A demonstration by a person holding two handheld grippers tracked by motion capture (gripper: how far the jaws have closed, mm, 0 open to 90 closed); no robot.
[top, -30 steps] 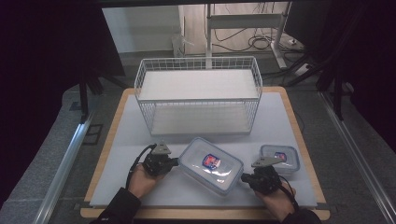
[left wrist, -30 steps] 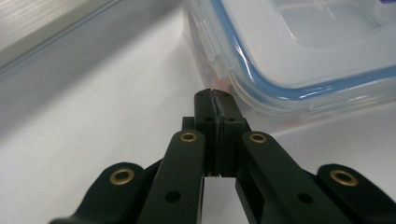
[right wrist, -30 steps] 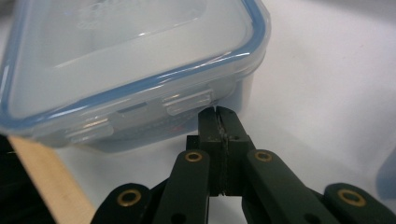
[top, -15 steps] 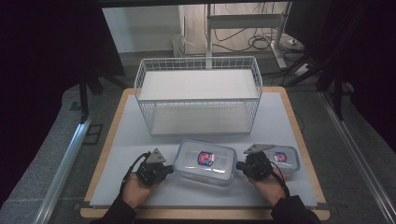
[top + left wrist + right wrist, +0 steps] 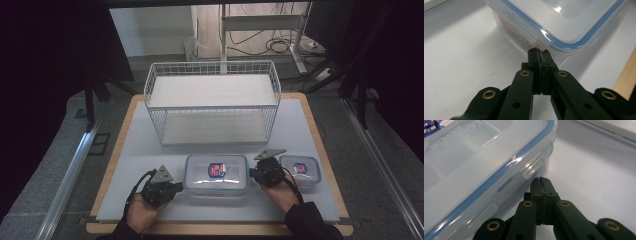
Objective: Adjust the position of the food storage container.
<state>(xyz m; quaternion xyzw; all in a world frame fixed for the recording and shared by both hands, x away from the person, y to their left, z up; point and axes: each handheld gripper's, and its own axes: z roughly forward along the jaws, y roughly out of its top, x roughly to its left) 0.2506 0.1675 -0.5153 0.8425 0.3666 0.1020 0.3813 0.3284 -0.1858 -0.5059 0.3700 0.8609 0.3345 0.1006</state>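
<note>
A large clear lidded container point(image 5: 216, 172) with a blue seal and a label lies near the table's front. My left gripper point(image 5: 179, 189) is at its left end, jaws shut. In the left gripper view the shut tips point(image 5: 539, 51) touch the underside of the lid clasp of the container point(image 5: 564, 22). My right gripper point(image 5: 251, 174) is at the container's right end, also shut. In the right gripper view its tips point(image 5: 541, 180) sit just below a side clasp of the container point(image 5: 474, 165), with nothing between them.
A smaller lidded container point(image 5: 300, 170) sits just right of my right gripper. A white wire basket shelf point(image 5: 212, 100) stands at the back of the white table board point(image 5: 145, 150). Wooden edging frames the board.
The large container turned from a slant to lie square with the table's front edge. My left gripper drew back toward the person; my right gripper shifted left, up to the container's right end.
</note>
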